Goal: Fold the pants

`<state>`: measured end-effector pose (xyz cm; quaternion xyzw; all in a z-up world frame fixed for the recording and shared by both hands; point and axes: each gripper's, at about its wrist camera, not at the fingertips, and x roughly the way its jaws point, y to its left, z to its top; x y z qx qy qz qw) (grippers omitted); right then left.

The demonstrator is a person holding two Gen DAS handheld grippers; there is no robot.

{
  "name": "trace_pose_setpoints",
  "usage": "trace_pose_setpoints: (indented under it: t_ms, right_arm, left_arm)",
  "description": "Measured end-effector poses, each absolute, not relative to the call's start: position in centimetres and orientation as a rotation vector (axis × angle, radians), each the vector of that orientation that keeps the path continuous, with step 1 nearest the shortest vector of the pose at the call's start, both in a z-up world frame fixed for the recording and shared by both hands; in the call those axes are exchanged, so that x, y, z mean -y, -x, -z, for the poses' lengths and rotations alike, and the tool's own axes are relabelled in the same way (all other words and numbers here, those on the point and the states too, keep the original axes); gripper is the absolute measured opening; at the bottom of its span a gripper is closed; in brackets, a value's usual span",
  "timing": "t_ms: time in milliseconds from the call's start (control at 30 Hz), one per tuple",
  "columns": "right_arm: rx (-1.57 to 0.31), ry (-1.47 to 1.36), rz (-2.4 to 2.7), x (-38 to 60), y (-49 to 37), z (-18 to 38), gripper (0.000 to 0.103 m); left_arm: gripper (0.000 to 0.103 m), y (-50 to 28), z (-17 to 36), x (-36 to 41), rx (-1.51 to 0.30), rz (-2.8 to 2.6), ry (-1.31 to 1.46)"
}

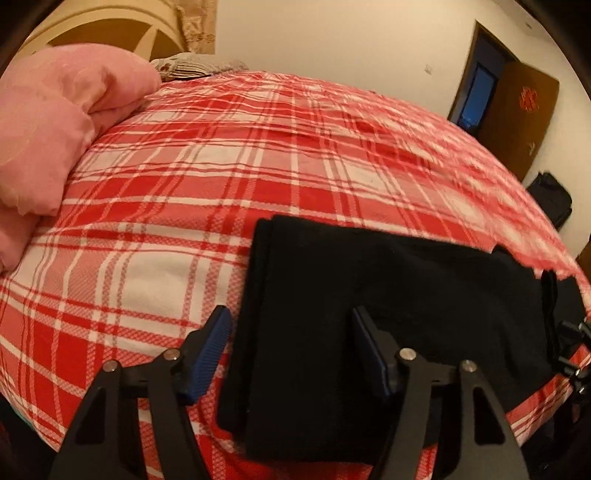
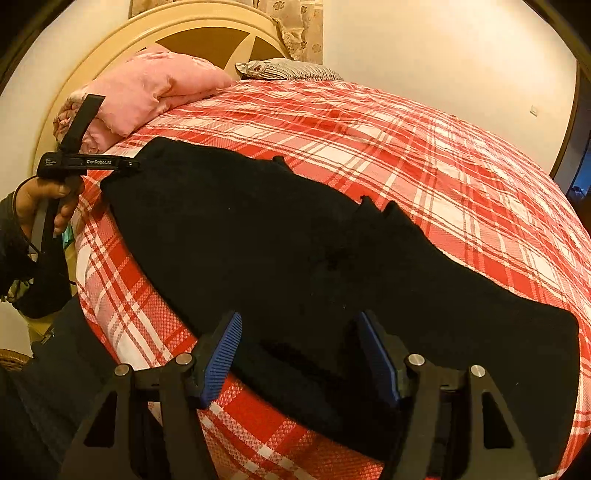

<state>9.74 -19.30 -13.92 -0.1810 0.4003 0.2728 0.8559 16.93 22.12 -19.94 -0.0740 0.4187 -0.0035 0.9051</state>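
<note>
The left hand-held gripper [image 1: 291,354] stands released, its blue-padded fingers [image 1: 210,350] spread wide over the near left end of the black pants [image 1: 388,314], one finger above the bedsheet and the other above the cloth, gripping nothing. The right hand-held gripper [image 2: 299,354] is likewise released, fingers [image 2: 219,356] parted over the near edge of the pants [image 2: 295,251], holding nothing.

The pants lie flat along the near edge of the bed, stretched lengthwise on the red and white plaid sheet [image 1: 221,166]. In the right wrist view they run from the upper left towards the lower right, with small flaps of cloth standing up along their far edge. In the left wrist view, the sheet's edge at the right laps over the far end of the pants.

Farther off, a folded pink quilt [image 1: 55,122] sits at the head of the bed, next to a patterned pillow [image 2: 284,70] and a cream and brown headboard [image 2: 207,33]. A brown door [image 1: 517,118] stands open in the far wall, with a dark bag [image 1: 550,199] on the floor below it.

In the right wrist view a hand [image 2: 40,206] holds the left hand-held gripper's handle at the bed's left corner; white lettering on its body reads "GenRobot.AI" [image 2: 99,161]. A smaller label beside it is too small to read.
</note>
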Motion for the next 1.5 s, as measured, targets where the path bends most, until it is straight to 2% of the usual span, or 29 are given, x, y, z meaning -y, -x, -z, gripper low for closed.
trace_pose_setpoints:
  t_ms: [33,167,267,400,467,533,567,600,967,1500]
  right_arm:
    - [-0.840,0.386,-0.574,19.2,-9.6,14.0,0.067]
    - [-0.820,0.404,-0.581,19.1,-9.2,14.0,0.067]
    - [-0.818,0.418,-0.583,18.9,-9.0,14.1,0.067]
    - [-0.814,0.430,-0.580,18.8,-8.8,14.2,0.067]
    - [-0.813,0.426,-0.582,19.0,-8.8,14.1,0.067]
    - [-0.811,0.424,-0.579,19.0,-8.8,14.0,0.067]
    - [-0.809,0.422,-0.578,19.0,-8.8,13.9,0.067]
    - [-0.805,0.420,-0.576,19.1,-8.8,13.8,0.067]
    - [-0.799,0.376,-0.548,20.2,-9.2,12.2,0.067]
    - [-0.700,0.230,-0.361,30.7,-9.3,5.6,0.067]
  left_arm:
    - [0.068,-17.0,19.9,-22.0,-0.865,0.011,0.141]
    - [0.037,-16.8,19.1,-22.5,-0.886,0.064,0.211]
    - [0.039,-16.6,18.9,-22.7,-0.888,0.067,0.239]
    - [0.056,-16.8,19.5,-23.2,-0.867,0.045,0.270]
    - [0.056,-17.0,19.6,-23.2,-0.868,0.045,0.269]
    - [0.047,-17.0,19.4,-23.2,-0.882,0.062,0.268]
    - [0.030,-17.0,19.3,-23.3,-0.886,0.085,0.279]
    - [0.024,-16.8,18.9,-23.4,-0.887,0.110,0.299]
    - [0.022,-14.3,13.2,-21.3,-0.779,0.221,0.397]
    - [0.022,-13.9,5.2,-6.5,-0.706,0.572,0.280]
